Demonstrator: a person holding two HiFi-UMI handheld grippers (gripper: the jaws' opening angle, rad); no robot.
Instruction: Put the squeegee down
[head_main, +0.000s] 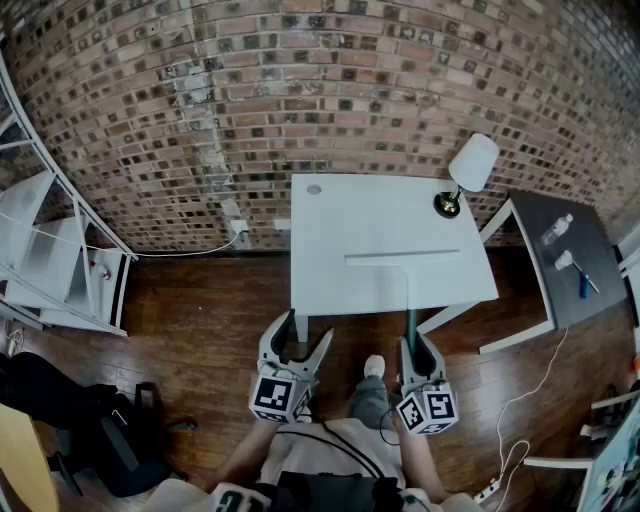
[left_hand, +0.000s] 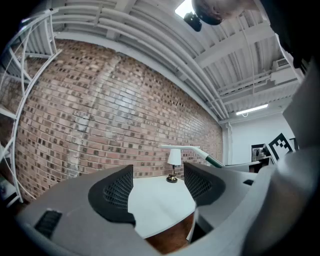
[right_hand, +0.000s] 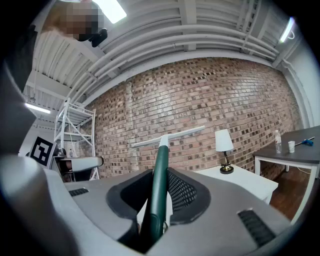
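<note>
Brick wall (head_main: 300, 90) is seen behind a dark wooden floor (head_main: 200, 310), and a white counter (head_main: 370, 220) is set against it. Above the counter's near half the squeegee (head_main: 408, 285) is held in the air, its pale blade turned crosswise and its green handle clamped in the closed right tongs (head_main: 418, 352). The left tongs (head_main: 308, 335) are held alongside over the floor, spread apart with nothing gripped. A small white-shaded lamp (head_main: 470, 165) is stood at the counter's far right corner.
</note>
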